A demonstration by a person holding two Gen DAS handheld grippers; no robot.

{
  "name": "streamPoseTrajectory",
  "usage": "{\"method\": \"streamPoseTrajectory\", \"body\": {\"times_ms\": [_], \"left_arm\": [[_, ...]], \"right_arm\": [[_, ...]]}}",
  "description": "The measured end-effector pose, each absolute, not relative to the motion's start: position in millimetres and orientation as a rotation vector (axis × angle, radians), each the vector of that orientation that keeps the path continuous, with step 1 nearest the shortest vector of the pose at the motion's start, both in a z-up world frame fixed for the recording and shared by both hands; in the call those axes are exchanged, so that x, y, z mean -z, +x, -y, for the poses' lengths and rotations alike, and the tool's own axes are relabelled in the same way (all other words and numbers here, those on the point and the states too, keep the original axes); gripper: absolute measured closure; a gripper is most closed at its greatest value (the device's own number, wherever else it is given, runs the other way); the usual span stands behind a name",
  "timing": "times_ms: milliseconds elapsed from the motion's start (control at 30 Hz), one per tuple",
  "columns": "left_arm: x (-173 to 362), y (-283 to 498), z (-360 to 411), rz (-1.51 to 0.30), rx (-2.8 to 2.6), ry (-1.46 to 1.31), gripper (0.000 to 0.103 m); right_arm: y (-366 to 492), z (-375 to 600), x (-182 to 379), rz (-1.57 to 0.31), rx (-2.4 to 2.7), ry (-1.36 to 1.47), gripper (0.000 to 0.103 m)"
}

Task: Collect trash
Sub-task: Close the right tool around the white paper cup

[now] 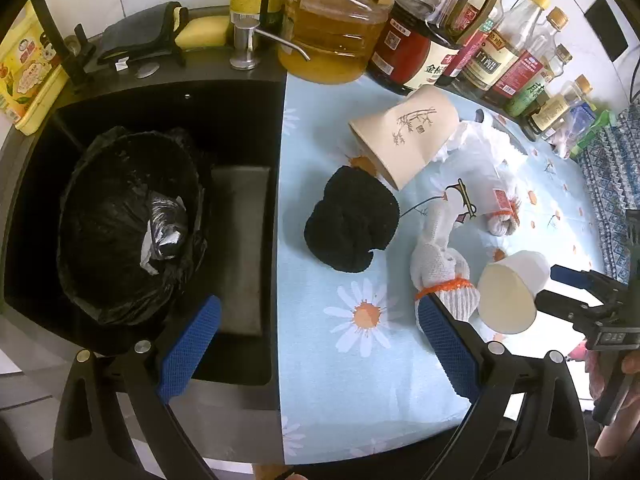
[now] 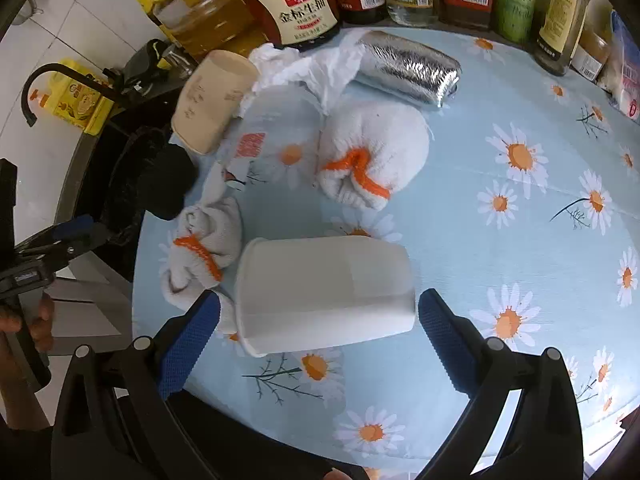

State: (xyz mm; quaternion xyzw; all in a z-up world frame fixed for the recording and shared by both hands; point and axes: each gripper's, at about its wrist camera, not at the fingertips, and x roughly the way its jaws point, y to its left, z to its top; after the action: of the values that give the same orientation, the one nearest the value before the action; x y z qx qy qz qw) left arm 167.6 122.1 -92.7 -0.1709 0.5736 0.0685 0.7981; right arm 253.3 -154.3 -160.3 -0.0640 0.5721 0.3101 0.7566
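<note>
My left gripper point(image 1: 318, 348) is open with nothing between its fingers. It hovers over the seam between the sink and the flowered tablecloth point(image 1: 340, 380). In the sink stands a bin lined with a black bag point(image 1: 120, 208) that holds crumpled silvery trash point(image 1: 164, 228). On the cloth lie a black crumpled wad point(image 1: 352, 220), a beige printed paper cup point(image 1: 404, 136) and white gloves with orange cuffs point(image 1: 440, 268). My right gripper point(image 2: 318, 344) is open around a white paper cup point(image 2: 324, 300) that lies on its side between the pads. A foil-wrapped roll point(image 2: 408, 68) and tissue point(image 2: 304, 68) lie farther back.
Oil and sauce bottles point(image 1: 420, 52) line the back of the counter, along with a soap pump point(image 1: 244, 44) and a yellow sponge point(image 1: 200, 32). A second glove bundle point(image 2: 372, 156) lies mid-cloth. A hand point(image 2: 24, 320) holds the left gripper point(image 2: 60, 240) at the left edge.
</note>
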Motion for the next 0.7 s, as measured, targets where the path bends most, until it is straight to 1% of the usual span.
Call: {"method": "streamPoseTrajectory", "body": {"times_ms": [400, 500, 700], "left_arm": [[100, 169, -107, -1.254, -0.116, -0.375, 0.007], [101, 170, -105, -1.26, -0.109, -0.381, 0.007], [104, 173, -97, -1.265, -0.093, -0.385, 0.007]], "right_arm": [[260, 151, 181, -1.302, -0.683, -0.126, 0.005], [261, 153, 182, -1.301, -0.691, -0.123, 0.008], [261, 157, 181, -1.299, -0.691, -0.115, 0.009]]}}
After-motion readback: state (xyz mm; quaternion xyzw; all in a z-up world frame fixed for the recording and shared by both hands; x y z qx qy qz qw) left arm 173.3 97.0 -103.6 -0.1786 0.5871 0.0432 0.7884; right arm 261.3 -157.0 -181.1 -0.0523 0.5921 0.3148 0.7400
